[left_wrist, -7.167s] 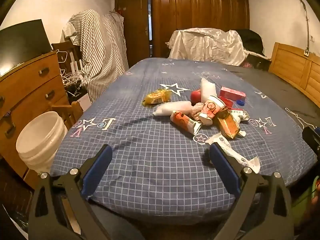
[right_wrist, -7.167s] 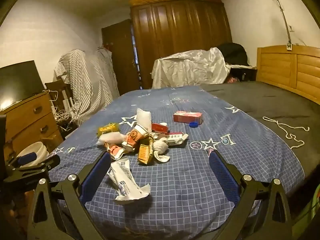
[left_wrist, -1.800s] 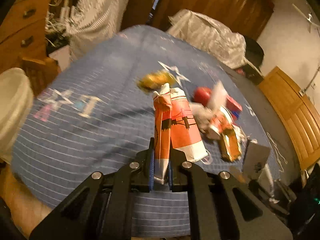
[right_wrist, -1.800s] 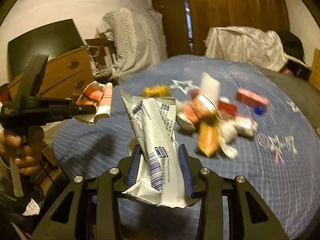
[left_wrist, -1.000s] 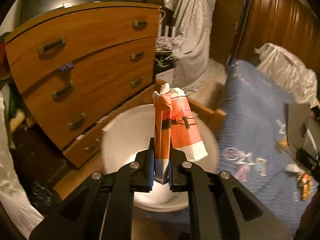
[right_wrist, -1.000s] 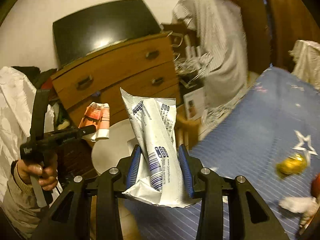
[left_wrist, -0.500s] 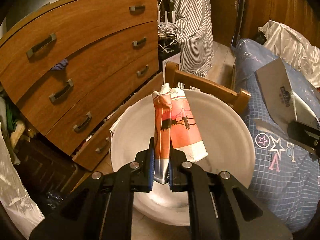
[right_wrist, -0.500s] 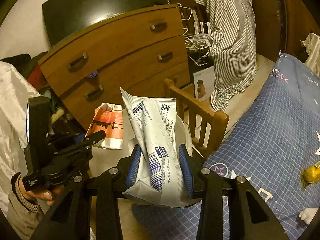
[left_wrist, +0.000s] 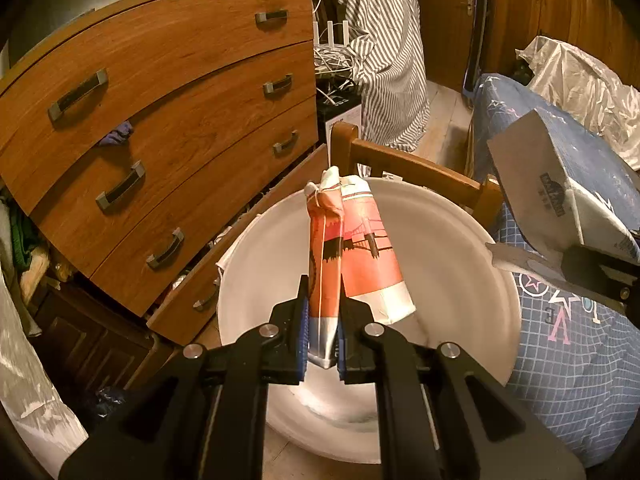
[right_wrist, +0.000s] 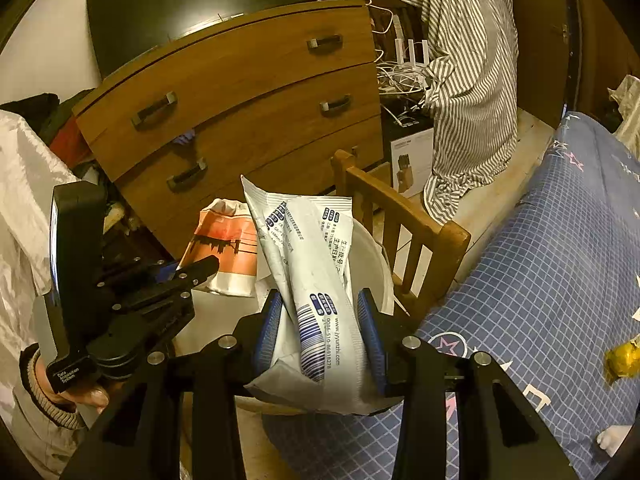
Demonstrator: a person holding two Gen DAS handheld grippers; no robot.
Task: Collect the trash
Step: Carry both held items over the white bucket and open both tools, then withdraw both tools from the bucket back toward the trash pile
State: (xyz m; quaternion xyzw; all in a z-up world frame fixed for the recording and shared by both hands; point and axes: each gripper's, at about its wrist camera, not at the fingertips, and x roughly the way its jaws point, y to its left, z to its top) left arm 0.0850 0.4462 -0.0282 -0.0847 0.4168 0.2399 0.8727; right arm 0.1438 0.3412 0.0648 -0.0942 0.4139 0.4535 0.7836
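My left gripper (left_wrist: 322,330) is shut on an orange and white crushed carton (left_wrist: 348,248), which hangs over the mouth of a white bucket (left_wrist: 460,240). The right wrist view shows that left gripper (right_wrist: 192,272) from the side, a hand gripping its handle, with the orange carton (right_wrist: 226,248) in its jaws. My right gripper (right_wrist: 318,330) is shut on a white wrapper with blue print (right_wrist: 316,276), just above the bucket's rim (right_wrist: 380,276). In the left wrist view the same wrapper (left_wrist: 560,196) hangs at the right, over the bucket's edge.
A wooden chest of drawers (left_wrist: 160,120) stands left of the bucket. A wooden chair back (right_wrist: 404,220) rises between the bucket and the bed with its blue checked cover (right_wrist: 540,264). A yellow wrapper (right_wrist: 622,360) lies on the bed. Striped cloth (right_wrist: 468,80) hangs behind.
Both grippers swung away from the bed's trash pile toward the bucket and came lower over it. Each kept its hold on its piece; in the last half second they barely moved.
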